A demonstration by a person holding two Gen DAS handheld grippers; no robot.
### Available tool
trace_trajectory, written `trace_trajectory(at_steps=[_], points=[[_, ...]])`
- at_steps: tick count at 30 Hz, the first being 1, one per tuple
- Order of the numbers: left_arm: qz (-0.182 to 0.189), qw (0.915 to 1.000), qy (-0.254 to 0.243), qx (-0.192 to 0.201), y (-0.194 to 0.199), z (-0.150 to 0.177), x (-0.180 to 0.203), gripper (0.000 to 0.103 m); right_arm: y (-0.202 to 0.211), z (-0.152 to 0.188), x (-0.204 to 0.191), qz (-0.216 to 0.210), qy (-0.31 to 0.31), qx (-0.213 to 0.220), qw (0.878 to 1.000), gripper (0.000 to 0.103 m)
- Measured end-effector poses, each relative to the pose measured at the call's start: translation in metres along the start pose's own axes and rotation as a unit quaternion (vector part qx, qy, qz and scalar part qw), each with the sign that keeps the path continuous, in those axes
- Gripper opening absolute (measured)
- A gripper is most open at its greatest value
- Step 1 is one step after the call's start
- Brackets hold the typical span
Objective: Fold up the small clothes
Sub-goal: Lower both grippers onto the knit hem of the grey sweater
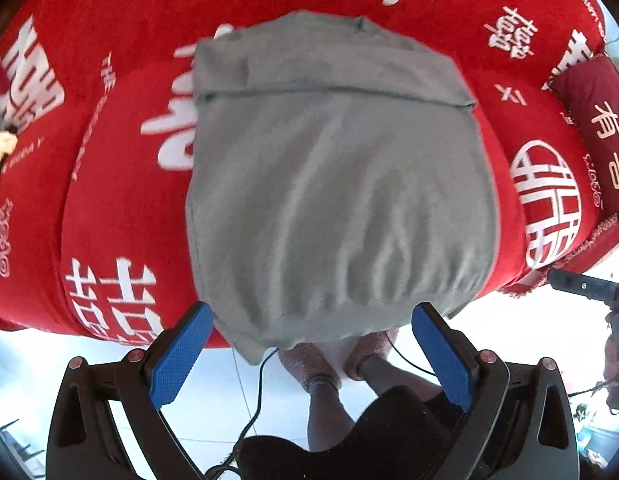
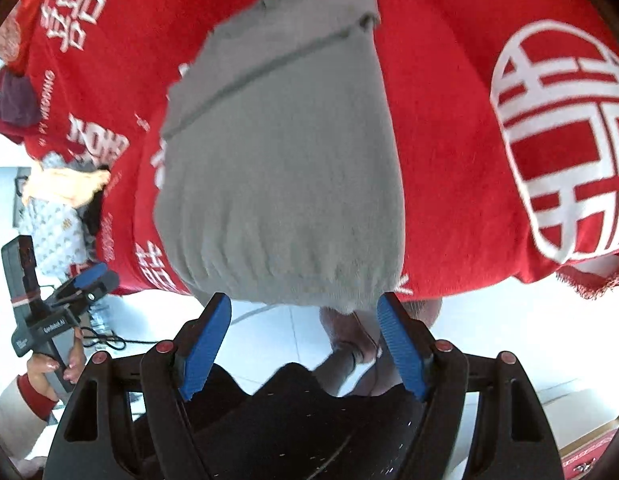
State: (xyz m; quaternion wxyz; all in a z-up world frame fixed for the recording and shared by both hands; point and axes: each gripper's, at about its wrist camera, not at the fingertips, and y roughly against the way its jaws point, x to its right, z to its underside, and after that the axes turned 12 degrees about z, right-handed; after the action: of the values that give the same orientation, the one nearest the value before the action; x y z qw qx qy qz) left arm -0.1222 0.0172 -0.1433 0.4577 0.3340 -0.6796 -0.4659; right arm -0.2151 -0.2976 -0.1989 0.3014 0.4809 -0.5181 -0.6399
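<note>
A grey knit garment (image 1: 337,184) lies folded on a red blanket (image 1: 121,208) with white characters. Its top part is turned down across the body, and its ribbed hem hangs at the blanket's near edge. My left gripper (image 1: 312,311) is open, its blue pads standing just short of the hem, one towards each side. The same garment (image 2: 281,160) fills the right wrist view. My right gripper (image 2: 303,300) is open too, its fingertips (image 2: 221,304) right at the hem with nothing pinched. The left gripper (image 2: 83,282) also shows at the left of that view, held in a hand.
A pile of other clothes (image 2: 65,188) lies at the blanket's left end. A dark red cushion (image 1: 593,120) sits at the right. Below the blanket's edge are white floor tiles (image 2: 269,340), a black cable (image 1: 257,392) and the person's feet in pink slippers (image 1: 309,360).
</note>
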Motion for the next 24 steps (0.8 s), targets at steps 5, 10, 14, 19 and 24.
trace_trajectory(at_steps=[5, 10, 14, 19, 24], points=[[0.007, 0.9998, 0.015, -0.013, -0.029, 0.019, -0.041, 0.1, -0.043, 0.01, 0.002, 0.005, 0.006, -0.034, 0.999, 0.079], [0.027, 0.999, 0.032, -0.017, -0.05, 0.027, -0.077, 0.1, -0.085, 0.017, 0.009, -0.001, 0.019, -0.062, 0.998, 0.079], [0.053, 0.9975, 0.036, -0.03, -0.077, 0.03, -0.096, 0.1, -0.11, 0.019, 0.016, 0.0, 0.039, -0.074, 0.997, 0.079], [0.078, 0.9949, 0.046, -0.045, -0.106, 0.03, -0.102, 0.1, -0.128, 0.016, 0.028, -0.003, 0.043, -0.079, 0.996, 0.079], [0.092, 0.9937, 0.049, -0.043, -0.116, 0.029, -0.097, 0.1, -0.137, 0.006, 0.03, -0.032, 0.039, -0.08, 0.996, 0.079]])
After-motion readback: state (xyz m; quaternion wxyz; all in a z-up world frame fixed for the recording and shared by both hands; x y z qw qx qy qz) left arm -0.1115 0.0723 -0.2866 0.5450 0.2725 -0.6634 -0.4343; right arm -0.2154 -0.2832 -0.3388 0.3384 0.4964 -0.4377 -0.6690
